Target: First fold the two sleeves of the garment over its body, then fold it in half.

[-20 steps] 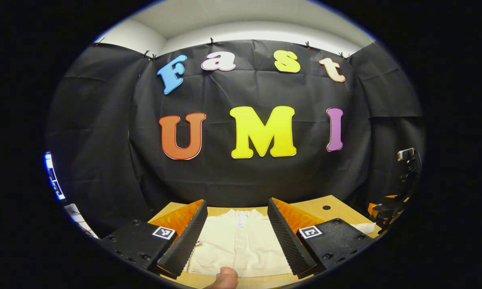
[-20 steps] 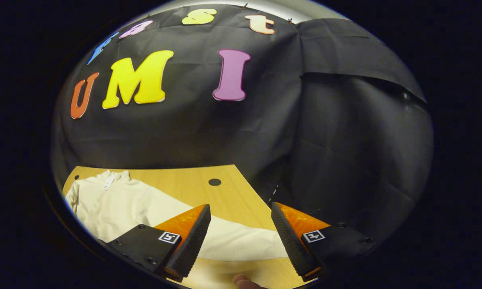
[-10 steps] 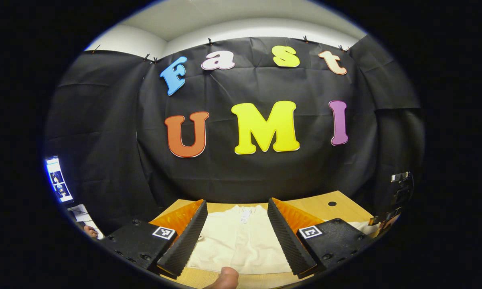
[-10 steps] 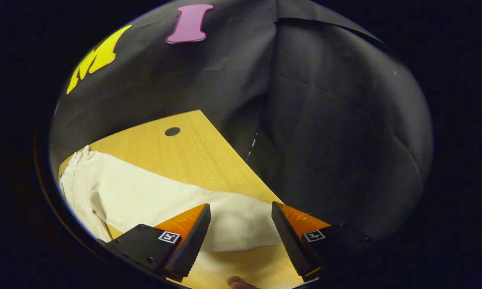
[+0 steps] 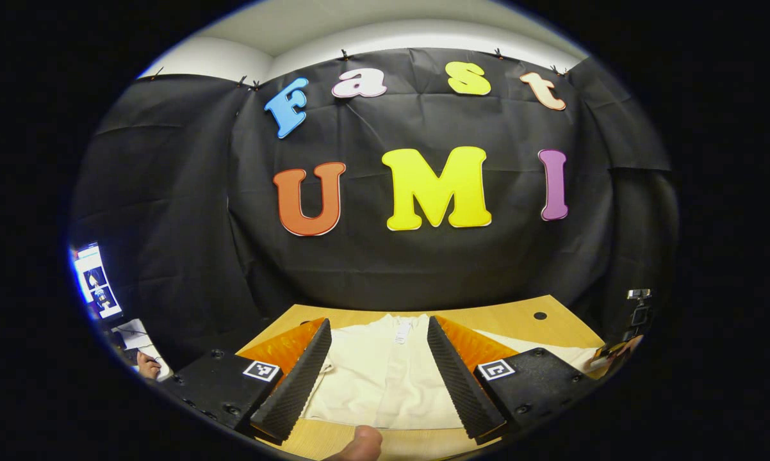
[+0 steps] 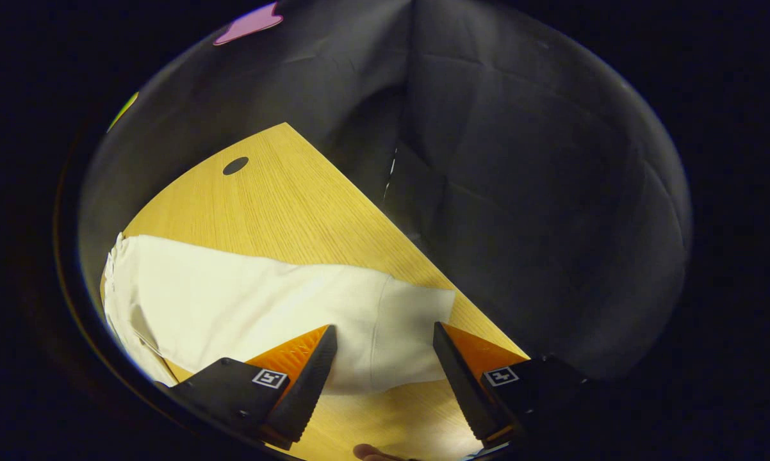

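On the light wooden surface [image 6: 282,192] lies a cream long-sleeved garment [image 5: 378,378], spread flat with its neckline toward the booth wall. In the left gripper view a small white tag [image 5: 402,333] sits at the collar; its print is too small to read. The body of the garment lies directly ahead of the left tool [image 5: 378,374], framed between its two fingers, which stand wide apart and released, holding nothing. Whether they touch the fabric cannot be told. A fingertip [image 5: 361,443] of the person holding this tool shows at the bottom edge.

In the right gripper view one sleeve [image 6: 263,307] stretches out sideways from the body across the surface, its cuff [image 6: 410,333] ending near the surface's right edge. The right tool [image 6: 385,368] hangs just over that cuff end, fingers spread wide and released on either side of it, gripping nothing. The cuff's seam runs between the two fingers.

A round dark hole [image 6: 235,166] marks the surface toward its far corner, well apart from the sleeve. Each tool carries a small square black-and-white marker [image 5: 261,370] on its finger mounts. In the left gripper view the other sleeve end reaches toward the right, where part of the right tool and the hand [image 5: 622,349] holding it show at the edge. At the far left a lit screen [image 5: 97,282] glows, with some papers [image 5: 129,333] below it.
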